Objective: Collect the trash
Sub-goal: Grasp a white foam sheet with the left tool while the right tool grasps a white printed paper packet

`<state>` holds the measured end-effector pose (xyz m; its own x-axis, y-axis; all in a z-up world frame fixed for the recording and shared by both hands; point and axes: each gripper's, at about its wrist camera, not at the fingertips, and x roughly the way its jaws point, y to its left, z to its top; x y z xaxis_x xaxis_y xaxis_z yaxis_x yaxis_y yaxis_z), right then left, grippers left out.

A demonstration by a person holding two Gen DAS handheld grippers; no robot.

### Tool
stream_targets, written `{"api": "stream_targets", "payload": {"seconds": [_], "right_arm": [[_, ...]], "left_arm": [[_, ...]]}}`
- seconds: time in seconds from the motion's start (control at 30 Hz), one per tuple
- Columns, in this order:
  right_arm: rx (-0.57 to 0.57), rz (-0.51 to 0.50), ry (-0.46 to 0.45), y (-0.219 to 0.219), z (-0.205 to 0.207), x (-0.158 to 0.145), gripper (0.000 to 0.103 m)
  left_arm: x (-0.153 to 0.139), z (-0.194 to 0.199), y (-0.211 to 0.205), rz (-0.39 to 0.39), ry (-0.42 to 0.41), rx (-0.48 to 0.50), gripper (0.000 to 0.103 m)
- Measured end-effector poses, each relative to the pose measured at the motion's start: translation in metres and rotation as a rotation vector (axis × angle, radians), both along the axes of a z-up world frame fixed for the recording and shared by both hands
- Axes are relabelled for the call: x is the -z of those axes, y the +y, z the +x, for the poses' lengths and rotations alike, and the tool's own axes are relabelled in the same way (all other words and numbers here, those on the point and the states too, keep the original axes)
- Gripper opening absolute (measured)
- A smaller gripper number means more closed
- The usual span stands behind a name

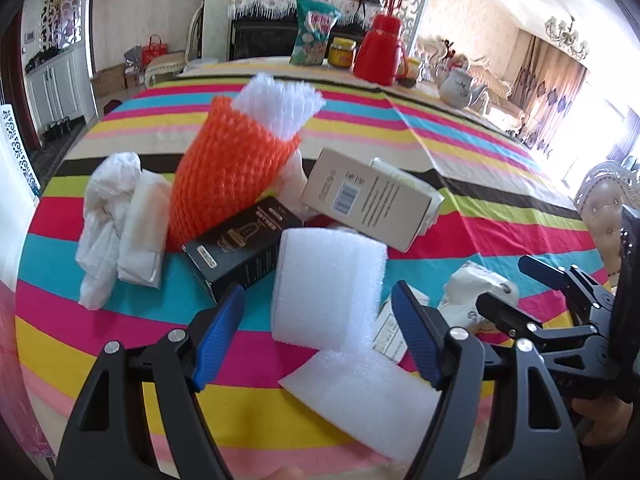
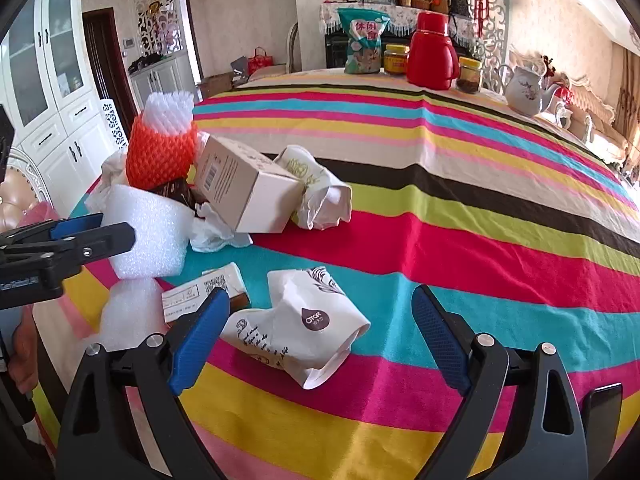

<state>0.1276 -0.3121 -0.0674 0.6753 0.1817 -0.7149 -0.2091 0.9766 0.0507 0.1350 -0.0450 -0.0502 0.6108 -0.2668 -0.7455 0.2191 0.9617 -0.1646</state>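
Counter [image 2: 460, 216] in striped cloth carries my trash pile. White foam block [image 1: 326, 284] sits between my left claw [image 1: 320, 336] jaws — apart, unclamped. Right claw [image 2: 320, 336], also apart, frames crumpled paper bag [image 2: 304, 320] — closing likely comes next.

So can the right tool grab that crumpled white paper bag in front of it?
Probably yes. The right tool is open, and the crumpled paper bag lies between its fingers on the striped tablecloth with nothing on top.
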Motion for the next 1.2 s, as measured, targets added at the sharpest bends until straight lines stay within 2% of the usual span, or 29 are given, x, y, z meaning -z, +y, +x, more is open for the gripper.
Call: {"api": "stream_targets", "payload": {"seconds": [0.07,0.1,0.27,0.37,0.47,0.57,0.83,1.2], "right_arm": [[-0.007,-0.008,0.015,0.002,0.001,0.004,0.086],[-0.007,-0.010,0.020,0.002,0.002,0.005,0.086],[-0.018,-0.022,0.048,0.006,0.003,0.011,0.086],[-0.035,-0.005,0.060,0.009,0.003,0.012,0.073],[-0.039,-0.013,0.055,0.011,0.001,0.012,0.070],[-0.025,0.010,0.040,0.005,0.000,0.007,0.057],[-0.031,0.025,0.020,0.005,-0.004,0.000,0.055],[-0.027,0.049,-0.093,0.010,-0.011,-0.043,0.055]], "left_arm": [[0.003,0.004,-0.002,0.005,0.015,-0.002,0.063],[0.006,0.006,-0.002,0.004,0.031,0.002,0.051],[0.006,0.004,-0.002,-0.001,0.032,0.011,0.051],[0.001,0.001,-0.001,-0.011,0.019,0.014,0.050],[-0.006,-0.005,0.000,-0.016,0.000,0.020,0.050],[-0.013,-0.010,0.002,-0.022,-0.016,0.023,0.050],[-0.028,-0.021,0.008,-0.034,-0.057,0.019,0.050],[-0.054,-0.035,0.043,-0.055,-0.128,-0.052,0.050]]}}
